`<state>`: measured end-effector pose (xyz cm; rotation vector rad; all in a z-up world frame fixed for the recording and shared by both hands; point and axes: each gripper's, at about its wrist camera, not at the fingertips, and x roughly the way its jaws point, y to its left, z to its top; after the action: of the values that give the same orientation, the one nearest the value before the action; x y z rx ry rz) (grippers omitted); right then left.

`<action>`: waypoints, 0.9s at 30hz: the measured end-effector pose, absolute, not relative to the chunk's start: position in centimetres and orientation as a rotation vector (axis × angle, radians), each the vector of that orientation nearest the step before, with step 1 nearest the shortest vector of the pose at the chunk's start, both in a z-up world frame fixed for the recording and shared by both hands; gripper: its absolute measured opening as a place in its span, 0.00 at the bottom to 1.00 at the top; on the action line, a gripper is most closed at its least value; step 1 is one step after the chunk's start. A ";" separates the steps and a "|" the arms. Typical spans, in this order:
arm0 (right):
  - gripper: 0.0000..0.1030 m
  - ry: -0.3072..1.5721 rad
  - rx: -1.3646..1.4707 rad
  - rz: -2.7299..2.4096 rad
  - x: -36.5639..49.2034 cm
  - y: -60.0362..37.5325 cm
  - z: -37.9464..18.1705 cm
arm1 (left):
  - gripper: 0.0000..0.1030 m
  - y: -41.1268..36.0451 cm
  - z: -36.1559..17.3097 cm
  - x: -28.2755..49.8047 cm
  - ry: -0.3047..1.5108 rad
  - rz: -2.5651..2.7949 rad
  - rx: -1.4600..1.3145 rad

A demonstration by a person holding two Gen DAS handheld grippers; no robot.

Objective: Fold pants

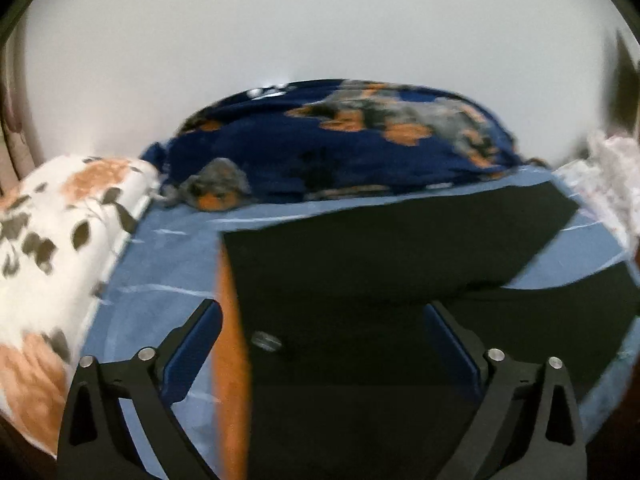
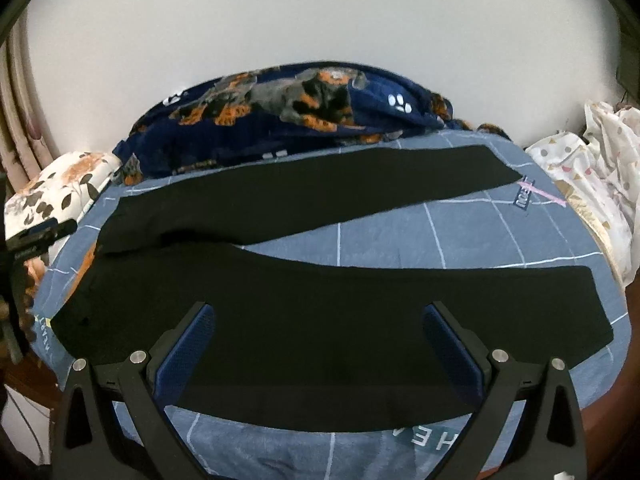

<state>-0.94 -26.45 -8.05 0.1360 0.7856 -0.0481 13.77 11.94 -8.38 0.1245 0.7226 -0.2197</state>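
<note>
Black pants (image 2: 304, 312) lie spread on the blue bedsheet (image 2: 400, 240), legs apart. Both the left gripper (image 1: 320, 344) and right gripper (image 2: 316, 344) hover above them, fingers spread wide, gripping nothing.

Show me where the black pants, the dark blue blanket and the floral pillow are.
black pants (image 2: 320, 304): right wrist view, middle of the near leg.
dark blue blanket (image 2: 280, 120): right wrist view, its heaped middle.
floral pillow (image 1: 60, 240): left wrist view, its top face.
</note>
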 end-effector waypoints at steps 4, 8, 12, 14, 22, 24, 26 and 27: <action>1.00 0.825 0.136 -0.043 0.2 -26.1 -9.2 | 0.50 15.5 -10.0 20.2 0.841 -0.289 0.108; 1.00 0.867 0.125 -0.035 1.4 -25.6 -10.5 | 0.36 17.5 -12.2 25.7 0.947 -0.328 0.071; 1.00 0.911 0.112 -0.036 2.5 -25.3 -11.7 | 0.36 19.2 -14.4 30.0 0.991 -0.338 0.029; 1.00 0.935 0.116 -0.040 3.1 -25.4 -12.4 | 0.36 19.7 -15.3 31.7 1.014 -0.319 0.035; 1.00 1.002 0.149 -0.048 4.8 -25.7 -14.2 | 0.48 20.6 -18.0 36.2 1.078 -0.369 0.013; 1.00 1.015 0.148 -0.045 5.2 -25.6 -14.6 | 0.48 20.4 -18.3 36.9 1.084 -0.403 -0.007; 1.00 1.021 0.150 -0.041 5.4 -25.4 -14.8 | 0.49 20.0 -18.5 37.1 1.087 -0.444 -0.006; 1.00 1.023 0.151 -0.039 5.5 -25.4 -14.8 | 0.49 19.8 -18.4 37.1 1.086 -0.435 0.007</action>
<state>5.46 -25.39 -14.84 0.1514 1.0233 -0.0386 37.06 19.83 -18.38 0.0067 1.0864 -0.4353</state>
